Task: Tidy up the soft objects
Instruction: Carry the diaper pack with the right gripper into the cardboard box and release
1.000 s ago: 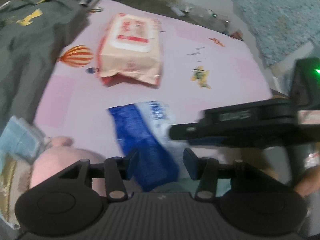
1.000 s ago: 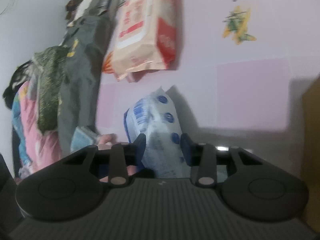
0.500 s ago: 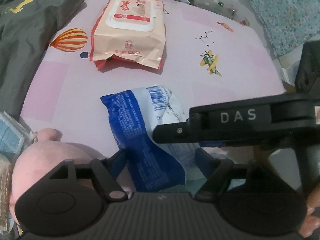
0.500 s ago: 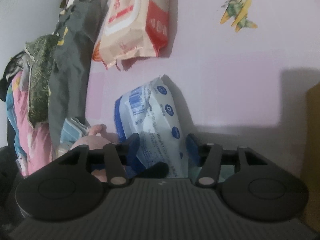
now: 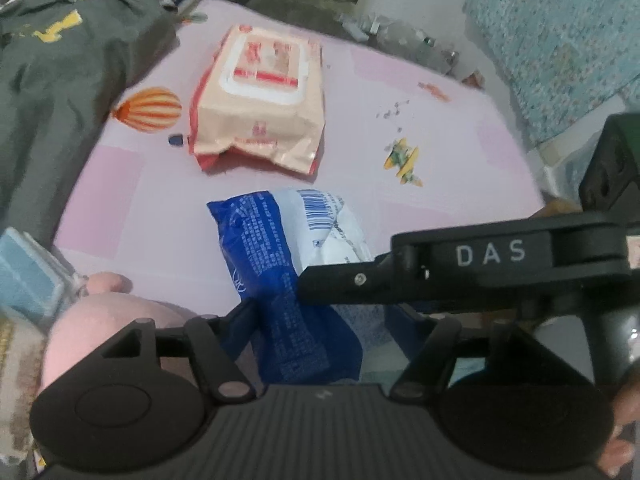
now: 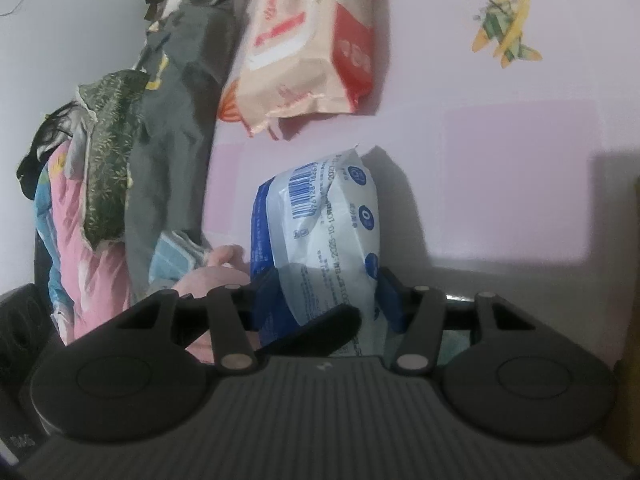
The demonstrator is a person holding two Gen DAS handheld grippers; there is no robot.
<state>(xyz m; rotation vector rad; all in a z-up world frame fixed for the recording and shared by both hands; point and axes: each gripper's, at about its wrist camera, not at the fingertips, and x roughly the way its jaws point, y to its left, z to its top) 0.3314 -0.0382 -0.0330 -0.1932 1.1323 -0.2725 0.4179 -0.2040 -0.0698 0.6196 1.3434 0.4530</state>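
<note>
A blue and white soft pack (image 5: pixel 272 248) stands tilted on its edge on the pink sheet (image 5: pixel 420 100). My left gripper (image 5: pixel 326 320) has the pack's near end between its blue pads, with a gap on the right side; its jaws are closing. My right gripper (image 6: pixel 328 300) has both pads against the same pack (image 6: pixel 332 232). In the left wrist view one black finger (image 5: pixel 344 284) of the right gripper crosses over the pack from the right. A peach and red wipes pack (image 5: pixel 260 100) lies flat farther back.
A pink plush (image 5: pixel 100 320) and a folded light blue cloth (image 5: pixel 28 272) sit at the near left. A grey garment (image 5: pixel 60 60) covers the left side. A teal rug (image 5: pixel 560 32) lies past the bed's right edge. A person's hand (image 5: pixel 624 420) shows bottom right.
Both grippers' jaws stand wider than a second ago. The blue and white pack stays between them in nearly the same tilted pose.
</note>
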